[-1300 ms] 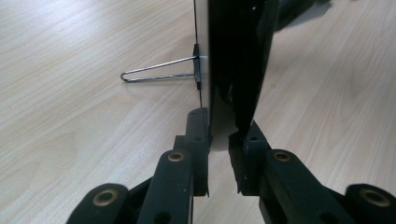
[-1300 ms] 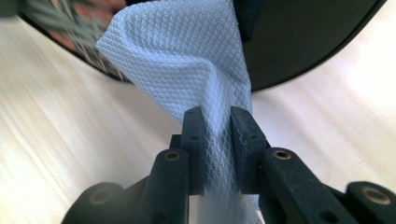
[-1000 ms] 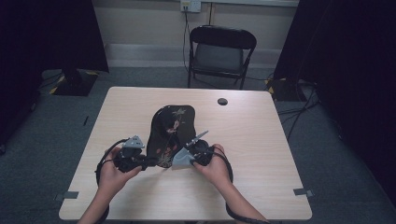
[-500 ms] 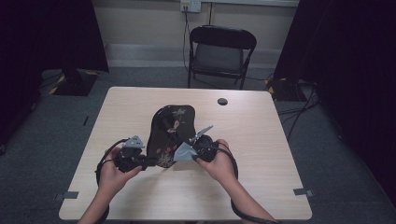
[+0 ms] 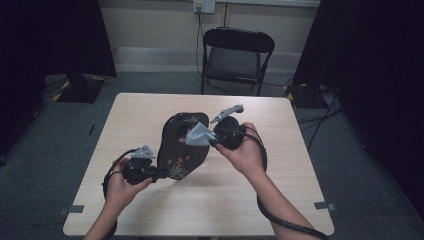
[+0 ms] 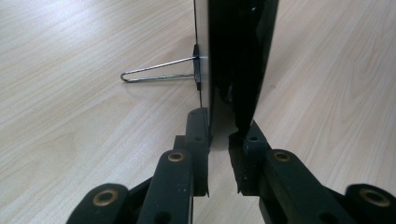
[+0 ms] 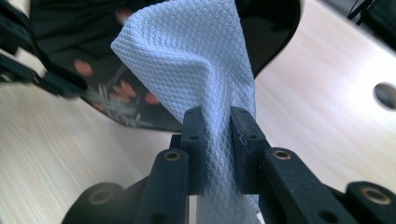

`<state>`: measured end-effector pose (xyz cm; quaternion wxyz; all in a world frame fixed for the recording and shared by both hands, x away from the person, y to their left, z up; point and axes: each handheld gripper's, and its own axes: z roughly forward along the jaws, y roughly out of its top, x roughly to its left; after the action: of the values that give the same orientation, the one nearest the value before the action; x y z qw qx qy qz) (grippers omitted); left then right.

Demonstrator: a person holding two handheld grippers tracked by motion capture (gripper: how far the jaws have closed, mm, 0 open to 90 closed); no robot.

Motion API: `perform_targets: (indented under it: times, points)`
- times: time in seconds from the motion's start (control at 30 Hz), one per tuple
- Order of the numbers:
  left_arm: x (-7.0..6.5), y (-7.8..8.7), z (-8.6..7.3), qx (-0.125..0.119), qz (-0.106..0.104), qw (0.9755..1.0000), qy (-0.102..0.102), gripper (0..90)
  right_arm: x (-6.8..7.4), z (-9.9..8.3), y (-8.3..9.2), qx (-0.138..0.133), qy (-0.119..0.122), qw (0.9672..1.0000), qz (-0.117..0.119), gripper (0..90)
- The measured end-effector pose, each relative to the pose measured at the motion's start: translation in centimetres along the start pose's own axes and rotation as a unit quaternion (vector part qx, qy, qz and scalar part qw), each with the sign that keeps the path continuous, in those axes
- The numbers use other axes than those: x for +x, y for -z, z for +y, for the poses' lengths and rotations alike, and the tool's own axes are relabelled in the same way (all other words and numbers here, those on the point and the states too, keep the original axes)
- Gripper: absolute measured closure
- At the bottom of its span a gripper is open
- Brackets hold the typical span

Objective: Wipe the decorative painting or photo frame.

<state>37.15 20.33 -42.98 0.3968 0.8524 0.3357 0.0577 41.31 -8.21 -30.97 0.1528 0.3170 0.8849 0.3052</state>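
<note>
— High view first: what does the left gripper (image 5: 159,173) have?

— Its jaws are clamped on the lower edge of a black lacquered tray (image 5: 182,142) with a flower pattern, holding it propped on edge over the middle of the table (image 5: 280,190). From the left gripper view the tray's thin rim sits between the pads, with a wire stand (image 6: 159,74) jutting off the back at about ten o'clock.

— And the right gripper (image 5: 212,140)?

— Closed on a pale blue waffle cloth (image 7: 196,60), which lies against the tray's face near its top, at one o'clock from the left gripper.

— Which step is this?

— Probably wiping the tray; how firmly the cloth presses is hard to judge. The next stroke calls for sweeping the cloth across the face while the left gripper holds the tray steady.
</note>
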Motion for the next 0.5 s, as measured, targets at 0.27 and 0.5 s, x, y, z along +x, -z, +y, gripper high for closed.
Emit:
perform_targets:
  times: [0.27, 0.5]
  points:
    - [0.0, 0.0, 0.0, -0.001, 0.0, 1.0, 0.001, 78.7, 0.7, 3.5, 2.6, -0.025, 0.023, 0.9993, -0.014, 77.6]
    - [0.0, 0.0, 0.0, -0.001, -0.001, 1.0, 0.0, 78.6, 1.5, 5.4, 2.8, -0.035, 0.027, 0.9989, -0.011, 77.6]
